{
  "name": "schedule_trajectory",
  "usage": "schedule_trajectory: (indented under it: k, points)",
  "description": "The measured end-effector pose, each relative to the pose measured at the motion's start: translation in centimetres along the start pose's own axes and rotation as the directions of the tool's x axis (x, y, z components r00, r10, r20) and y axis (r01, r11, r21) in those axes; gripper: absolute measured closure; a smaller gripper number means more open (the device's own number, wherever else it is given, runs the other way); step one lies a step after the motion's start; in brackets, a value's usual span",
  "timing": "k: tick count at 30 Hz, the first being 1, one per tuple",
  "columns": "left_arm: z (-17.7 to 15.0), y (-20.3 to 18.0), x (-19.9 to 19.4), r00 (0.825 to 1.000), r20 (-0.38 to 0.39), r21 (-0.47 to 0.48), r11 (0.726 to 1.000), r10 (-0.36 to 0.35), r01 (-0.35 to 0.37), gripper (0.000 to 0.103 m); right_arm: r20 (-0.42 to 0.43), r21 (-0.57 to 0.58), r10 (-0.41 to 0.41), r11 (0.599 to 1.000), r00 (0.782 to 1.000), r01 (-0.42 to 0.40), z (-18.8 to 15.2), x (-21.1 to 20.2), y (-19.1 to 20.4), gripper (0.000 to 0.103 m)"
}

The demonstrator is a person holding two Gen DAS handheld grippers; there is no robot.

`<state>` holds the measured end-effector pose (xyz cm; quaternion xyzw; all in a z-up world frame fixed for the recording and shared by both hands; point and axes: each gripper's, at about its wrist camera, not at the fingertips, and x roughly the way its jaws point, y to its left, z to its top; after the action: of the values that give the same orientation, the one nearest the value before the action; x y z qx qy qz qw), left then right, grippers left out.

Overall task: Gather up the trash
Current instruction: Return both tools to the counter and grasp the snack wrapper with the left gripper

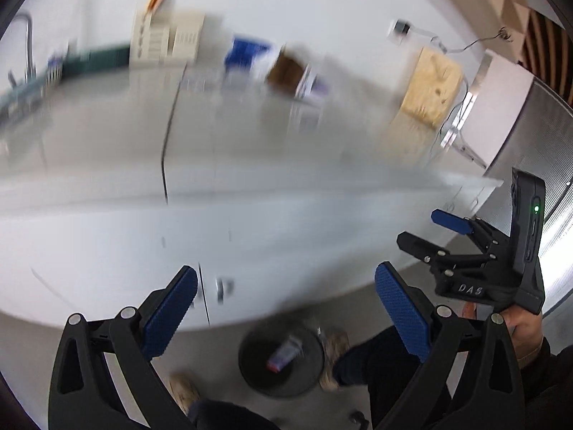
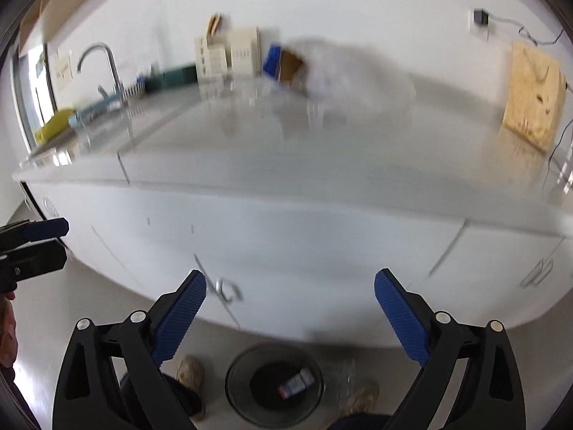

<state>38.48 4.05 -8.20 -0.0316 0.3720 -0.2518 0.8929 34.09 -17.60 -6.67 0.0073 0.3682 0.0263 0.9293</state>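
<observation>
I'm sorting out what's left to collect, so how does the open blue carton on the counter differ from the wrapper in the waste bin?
The blue carton lies up on the counter near the wall; the wrapper lies down in the round black waste bin on the floor. The carton looks bulkier and boxy, its open end showing a brown inside; the wrapper is small and flat, pale with a red end. Both are blurred packaging, and neither is in a gripper.

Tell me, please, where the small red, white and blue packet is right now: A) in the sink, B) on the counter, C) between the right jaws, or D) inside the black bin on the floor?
D: the packet lies at the bottom of the black bin, which stands on the floor below the counter.
</observation>
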Motion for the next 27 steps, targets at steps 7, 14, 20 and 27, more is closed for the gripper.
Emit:
schedule_trajectory:
  k: [7,14,20,27]
  points:
    - [6.3,-0.3,-1.0,0.989,0.132,0.027,0.998,0.060,-0.064,0.004,0.100,-0.017,0.019,1.000,0.995,-0.018,6.9,-0.6,-1.2,0.006]
    - [12.7,2.0,4.0,0.981,0.146,0.042,0.990,0.126,-0.133,0.004,0.140,0.026,-0.031,0.999,0.990,0.028,12.6,2.6,-4.5,0.003]
    - [17.9,5.5,11.7,0.982,0.068,0.032,0.984,0.174,-0.177,0.004,0.088,0.013,-0.087,0.996,0.992,0.086,15.7,8.3,-5.5,0.003]
    - [21.4,7.8,18.9,0.978,-0.013,0.052,0.977,0.208,-0.208,0.007,0.043,-0.043,-0.175,0.983,0.984,0.177,14.7,12.6,-6.5,0.003]
